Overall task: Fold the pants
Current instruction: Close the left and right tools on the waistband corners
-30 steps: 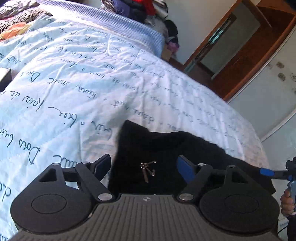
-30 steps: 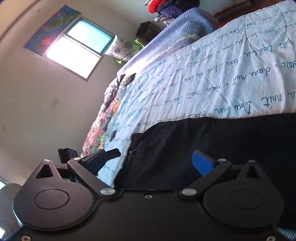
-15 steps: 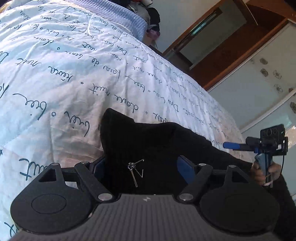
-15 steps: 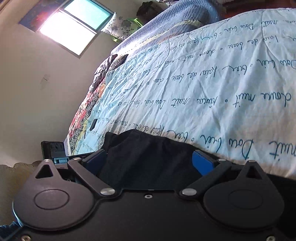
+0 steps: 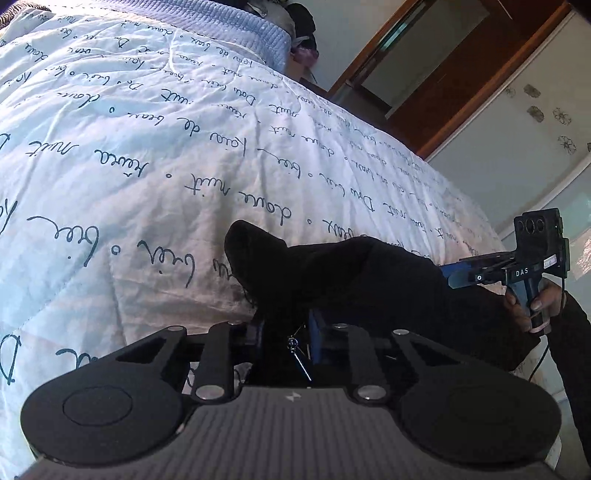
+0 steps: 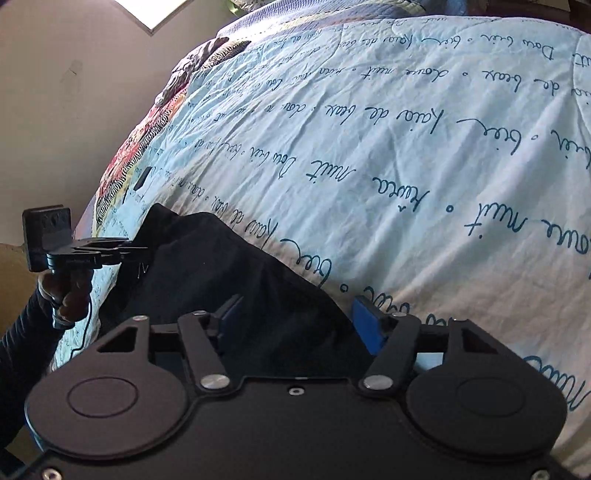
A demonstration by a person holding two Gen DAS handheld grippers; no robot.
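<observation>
The black pants (image 5: 369, 284) lie on the bed's near edge, on a pale blue quilt with dark script (image 5: 147, 147). My left gripper (image 5: 286, 332) is shut on the waist end of the pants, by a metal zipper pull (image 5: 295, 350). In the right wrist view the pants (image 6: 229, 273) run from my right gripper (image 6: 295, 325) toward the left gripper (image 6: 122, 253). My right gripper's jaws stand part-way apart around the black cloth; its blue pads (image 6: 365, 325) show on either side. The right gripper also shows in the left wrist view (image 5: 480, 271).
A wooden door frame (image 5: 424, 85) and a white wardrobe (image 5: 517, 140) stand beyond the bed's far right side. A patterned blanket (image 6: 147, 133) and a small dark object (image 6: 142, 179) lie at the bed's left end. Clothes are piled at the far corner (image 5: 299, 26).
My left gripper has closed on the pants' waist end. My right gripper has moved in over the cloth and its jaws have narrowed. Both cameras have dropped closer to the bed.
</observation>
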